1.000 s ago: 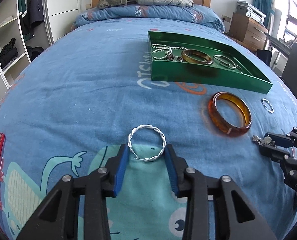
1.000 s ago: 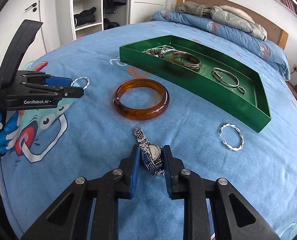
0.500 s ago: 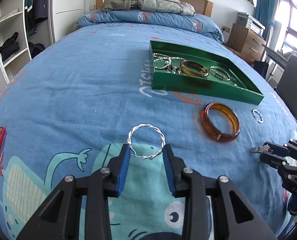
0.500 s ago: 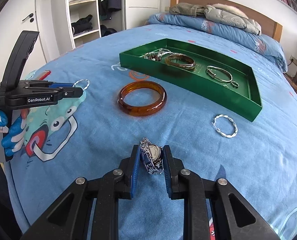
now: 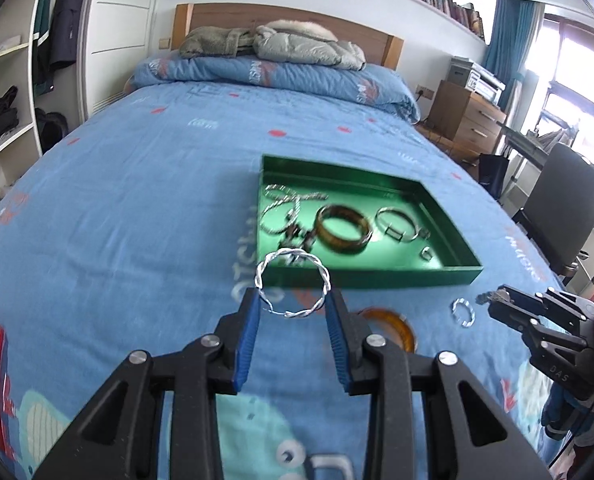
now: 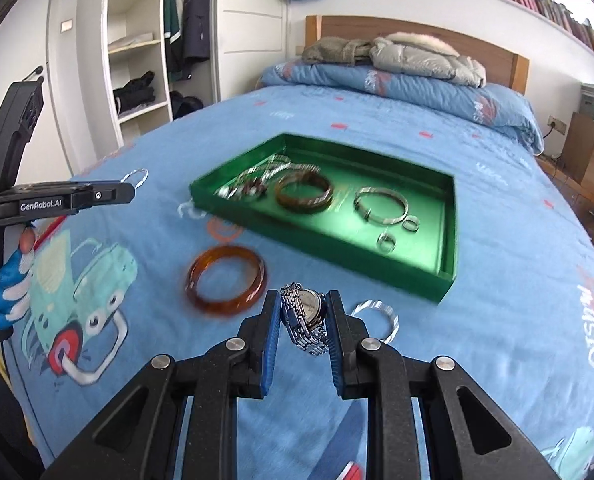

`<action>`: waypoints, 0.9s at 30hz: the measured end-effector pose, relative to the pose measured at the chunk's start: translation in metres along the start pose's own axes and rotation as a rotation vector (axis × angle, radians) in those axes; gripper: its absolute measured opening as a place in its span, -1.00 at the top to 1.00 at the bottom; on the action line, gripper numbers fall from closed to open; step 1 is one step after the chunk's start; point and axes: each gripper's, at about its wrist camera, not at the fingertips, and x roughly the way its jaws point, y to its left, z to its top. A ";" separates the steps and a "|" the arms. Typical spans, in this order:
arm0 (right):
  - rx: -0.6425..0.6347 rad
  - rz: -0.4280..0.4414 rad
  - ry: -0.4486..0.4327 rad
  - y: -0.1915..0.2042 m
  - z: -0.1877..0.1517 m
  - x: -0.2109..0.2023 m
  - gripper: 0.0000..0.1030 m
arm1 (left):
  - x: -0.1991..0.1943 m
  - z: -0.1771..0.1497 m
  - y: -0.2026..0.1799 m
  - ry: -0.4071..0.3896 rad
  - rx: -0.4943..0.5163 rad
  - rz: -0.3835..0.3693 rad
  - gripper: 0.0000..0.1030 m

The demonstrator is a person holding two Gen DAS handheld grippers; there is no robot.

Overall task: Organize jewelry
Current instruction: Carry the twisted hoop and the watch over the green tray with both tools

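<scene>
Above bedspread (image 5: 137, 240): left hand-held gripper (image 5: 293, 312) grips twisted silver bangle (image 5: 293, 284); right hand-held gripper (image 6: 302, 320) clamps wristwatch (image 6: 307, 314).

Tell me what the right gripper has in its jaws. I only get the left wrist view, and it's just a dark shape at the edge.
Observer: The right gripper is shut on a silver watch, its dial turned toward the camera.
Operator: And the amber bangle? My own jaw hides most of it.
Observer: The bangle lies flat on the bed, outside the tray and apart from its near wall.
</scene>
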 end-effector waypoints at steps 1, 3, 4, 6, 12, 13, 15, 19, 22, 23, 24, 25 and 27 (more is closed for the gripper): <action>0.006 -0.008 -0.011 -0.004 0.006 0.002 0.56 | 0.004 0.006 -0.004 -0.002 0.004 -0.006 0.39; 0.023 -0.021 -0.021 -0.011 0.017 0.009 0.57 | 0.016 0.016 -0.012 0.003 -0.003 -0.016 0.39; 0.032 -0.024 -0.022 -0.014 0.022 0.014 0.57 | 0.022 0.020 -0.014 0.008 -0.009 -0.025 0.39; 0.061 -0.027 -0.019 -0.023 0.031 0.026 0.56 | 0.036 0.027 -0.020 0.019 -0.012 -0.035 0.39; 0.159 -0.035 0.001 -0.053 0.057 0.064 0.56 | 0.086 0.050 -0.041 0.063 0.012 -0.041 0.39; 0.178 -0.033 0.012 -0.060 0.063 0.074 0.56 | 0.097 0.054 -0.044 0.077 0.016 -0.039 0.39; 0.204 -0.035 0.031 -0.069 0.071 0.089 0.56 | 0.116 0.060 -0.049 0.102 0.021 -0.040 0.39; 0.244 -0.038 0.108 -0.087 0.085 0.124 0.56 | 0.148 0.066 -0.057 0.147 0.026 -0.029 0.39; 0.249 -0.046 0.170 -0.092 0.085 0.145 0.56 | 0.164 0.066 -0.062 0.168 0.047 -0.013 0.39; 0.249 -0.048 0.188 -0.092 0.083 0.150 0.56 | 0.168 0.066 -0.063 0.174 0.051 -0.005 0.39; 0.252 -0.049 0.207 -0.094 0.081 0.155 0.56 | 0.171 0.066 -0.063 0.177 0.054 0.002 0.39; 0.254 -0.051 0.219 -0.095 0.081 0.160 0.56 | 0.174 0.066 -0.063 0.182 0.054 0.009 0.39; 0.249 -0.059 0.233 -0.095 0.079 0.165 0.56 | 0.180 0.065 -0.061 0.191 0.053 0.018 0.39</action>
